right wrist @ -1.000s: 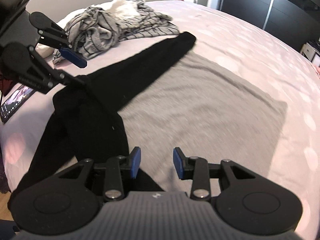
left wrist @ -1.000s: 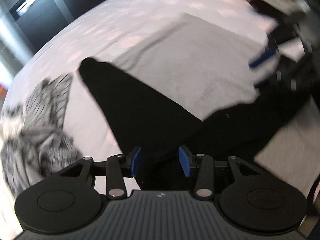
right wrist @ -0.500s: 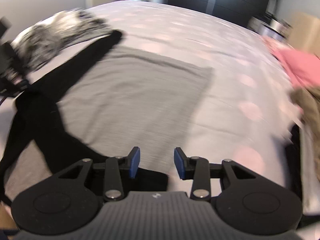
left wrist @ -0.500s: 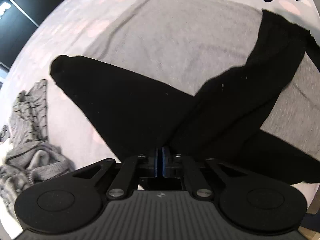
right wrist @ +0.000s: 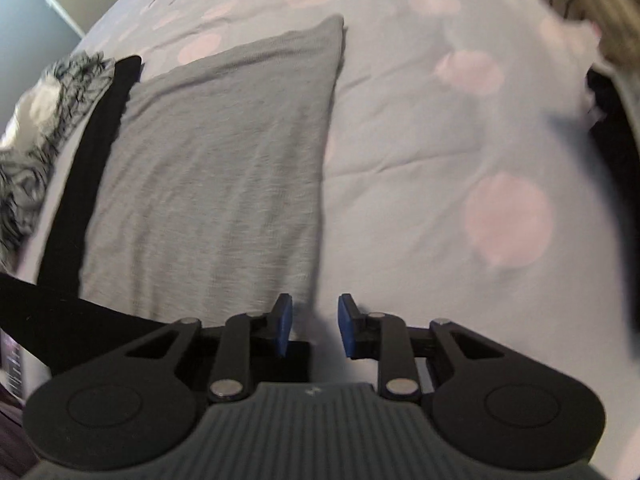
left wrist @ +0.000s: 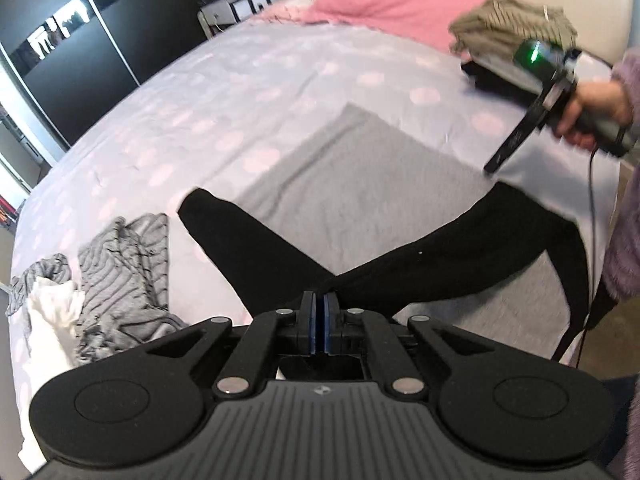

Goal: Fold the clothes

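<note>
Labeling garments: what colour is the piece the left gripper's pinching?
Black, clearest in the left wrist view.

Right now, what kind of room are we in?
Most likely a bedroom: a wide bed with a spotted cover, a pink pillow at its head, and a dark wardrobe alongside.

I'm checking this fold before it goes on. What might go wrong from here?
1. The left claw is shut on the black garment, which overlaps the grey cloth; lifting may drag that cloth askew.
2. The right claw is closing with nothing between its pads, so one leg may trail unsupported.
</note>
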The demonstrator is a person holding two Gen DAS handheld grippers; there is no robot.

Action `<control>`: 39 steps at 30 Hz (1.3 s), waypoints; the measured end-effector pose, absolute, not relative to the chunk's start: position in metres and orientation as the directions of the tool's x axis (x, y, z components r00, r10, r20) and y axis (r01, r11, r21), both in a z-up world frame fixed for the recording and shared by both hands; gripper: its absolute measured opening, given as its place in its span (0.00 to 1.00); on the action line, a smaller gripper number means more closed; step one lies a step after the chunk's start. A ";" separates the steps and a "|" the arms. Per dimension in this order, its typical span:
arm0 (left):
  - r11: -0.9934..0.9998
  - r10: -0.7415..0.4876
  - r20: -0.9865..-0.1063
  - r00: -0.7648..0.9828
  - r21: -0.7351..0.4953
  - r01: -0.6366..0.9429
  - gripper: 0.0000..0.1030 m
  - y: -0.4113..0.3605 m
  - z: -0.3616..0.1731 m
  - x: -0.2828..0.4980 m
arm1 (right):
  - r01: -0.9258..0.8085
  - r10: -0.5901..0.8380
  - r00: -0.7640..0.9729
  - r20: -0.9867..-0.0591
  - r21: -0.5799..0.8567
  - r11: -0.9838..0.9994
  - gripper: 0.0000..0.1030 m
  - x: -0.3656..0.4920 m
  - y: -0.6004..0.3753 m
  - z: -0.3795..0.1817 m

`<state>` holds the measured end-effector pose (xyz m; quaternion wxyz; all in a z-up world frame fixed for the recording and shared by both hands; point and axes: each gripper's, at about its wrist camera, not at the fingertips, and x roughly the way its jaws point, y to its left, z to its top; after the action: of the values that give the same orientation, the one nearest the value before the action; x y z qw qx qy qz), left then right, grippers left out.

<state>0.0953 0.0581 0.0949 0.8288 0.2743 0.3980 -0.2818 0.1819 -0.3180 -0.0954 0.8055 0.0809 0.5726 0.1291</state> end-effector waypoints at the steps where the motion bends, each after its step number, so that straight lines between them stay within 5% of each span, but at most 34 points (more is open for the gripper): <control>1: 0.696 -0.253 -0.811 0.527 0.227 0.682 0.02 0.059 0.100 0.095 | -0.117 0.306 0.310 -0.900 0.283 0.952 0.28 0.183 -0.315 -0.095; 15: 0.730 -0.200 -0.796 0.572 0.268 0.629 0.02 0.063 0.120 0.089 | -0.135 0.350 0.257 -0.901 0.325 0.936 0.28 0.175 -0.297 -0.103; 18: 0.733 -0.202 -0.792 0.575 0.267 0.626 0.02 0.062 0.123 0.087 | -0.133 0.337 0.232 -0.912 0.314 0.940 0.24 0.171 -0.294 -0.105; 21: 0.743 -0.191 -0.785 0.589 0.277 0.610 0.02 0.062 0.125 0.088 | -0.141 0.344 0.224 -0.912 0.319 0.937 0.05 0.168 -0.295 -0.106; 23: 0.755 -0.175 -0.778 0.604 0.287 0.590 0.02 0.061 0.127 0.093 | -0.143 0.333 0.238 -0.912 0.306 0.941 0.05 0.168 -0.298 -0.103; 39: 0.697 -0.042 -0.690 0.723 0.498 0.516 0.02 -0.053 0.114 0.236 | 0.027 0.403 0.281 -0.871 0.427 0.904 0.04 0.160 -0.358 -0.112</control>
<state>0.2363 -0.0526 0.1138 0.8580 0.3538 0.3349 -0.1628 0.1600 -0.3584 -0.1118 0.7791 0.1830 0.5873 0.1205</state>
